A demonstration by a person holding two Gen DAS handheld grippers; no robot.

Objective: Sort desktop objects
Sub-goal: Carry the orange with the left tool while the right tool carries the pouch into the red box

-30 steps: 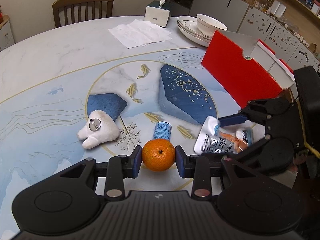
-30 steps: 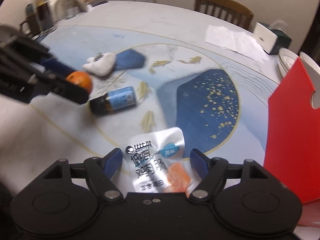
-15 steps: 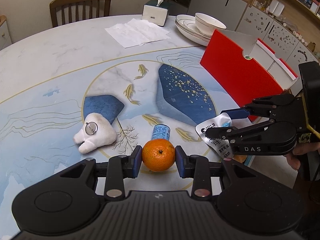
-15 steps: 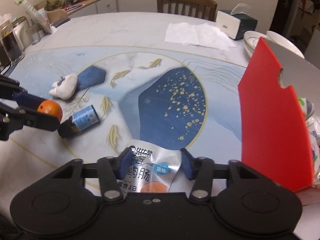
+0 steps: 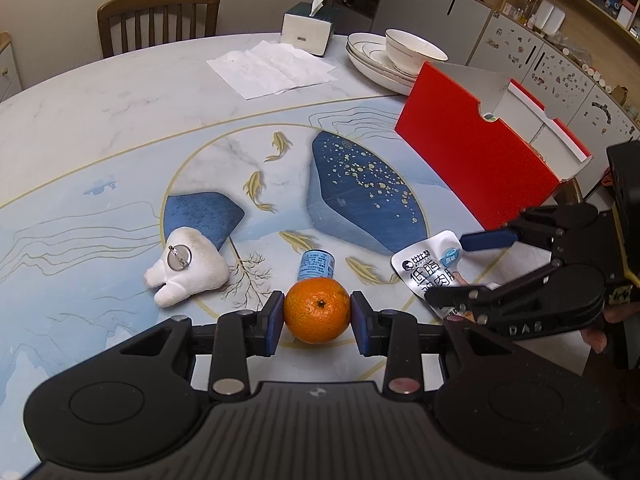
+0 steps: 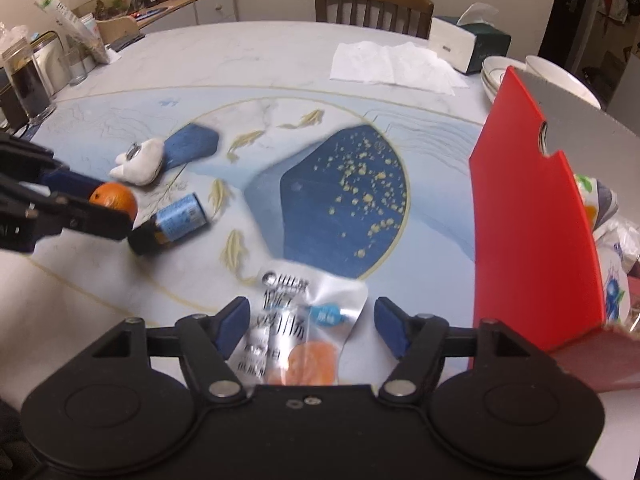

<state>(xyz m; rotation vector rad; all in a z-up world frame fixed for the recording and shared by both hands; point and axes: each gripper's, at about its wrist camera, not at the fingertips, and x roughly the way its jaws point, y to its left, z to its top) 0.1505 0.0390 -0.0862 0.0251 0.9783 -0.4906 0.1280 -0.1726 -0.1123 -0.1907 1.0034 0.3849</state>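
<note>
My left gripper [image 5: 317, 316] is shut on an orange [image 5: 317, 310], held just above the table; the orange [image 6: 114, 198] also shows at the left of the right wrist view. A silver snack pouch [image 6: 304, 308] lies flat on the table between the pads of my right gripper [image 6: 312, 324]. Its jaws are opening and the pads stand clear of the pouch [image 5: 424, 268]. A small dark bottle with a blue label [image 5: 316, 265] lies on its side just beyond the orange. A white tooth-shaped plush [image 5: 186, 266] rests to the left.
An open red box [image 5: 480, 164] stands at the table's right edge with packets inside. Stacked plates and a bowl [image 5: 396, 56], a tissue box [image 5: 306, 28] and paper napkins [image 5: 272, 68] sit at the far side. Glass jars [image 6: 28, 80] stand far left.
The right gripper's jaws narrowed onto the pouch half a second ago and have spread wide again. The pouch has shifted slightly. The left gripper and the orange have not moved.
</note>
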